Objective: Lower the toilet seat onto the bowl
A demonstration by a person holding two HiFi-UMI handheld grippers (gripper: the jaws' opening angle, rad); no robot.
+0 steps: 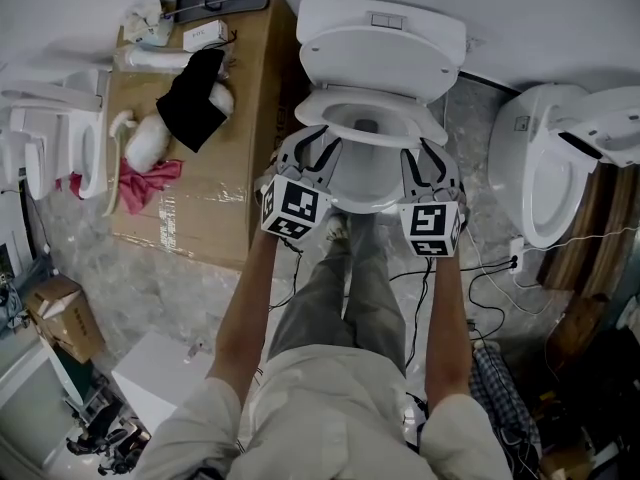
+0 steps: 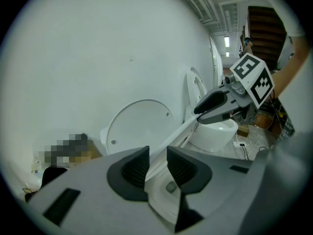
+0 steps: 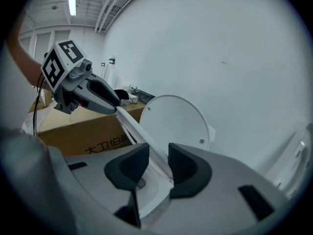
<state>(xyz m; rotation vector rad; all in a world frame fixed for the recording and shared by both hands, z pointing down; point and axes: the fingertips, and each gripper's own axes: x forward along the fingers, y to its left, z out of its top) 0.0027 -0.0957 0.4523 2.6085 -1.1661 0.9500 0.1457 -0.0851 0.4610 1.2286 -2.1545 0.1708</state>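
Observation:
A white toilet stands under me with its lid upright against the tank. The toilet seat hangs tilted above the bowl. My left gripper is shut on the seat's left rim and my right gripper on its right rim. In the left gripper view the seat runs between my jaws across to the right gripper, with the lid behind. In the right gripper view the seat passes through my jaws toward the left gripper.
A large cardboard box lies left of the toilet, with a black cloth and a red cloth on it. Other toilets stand at the right and far left. Cables trail over the floor beside my legs.

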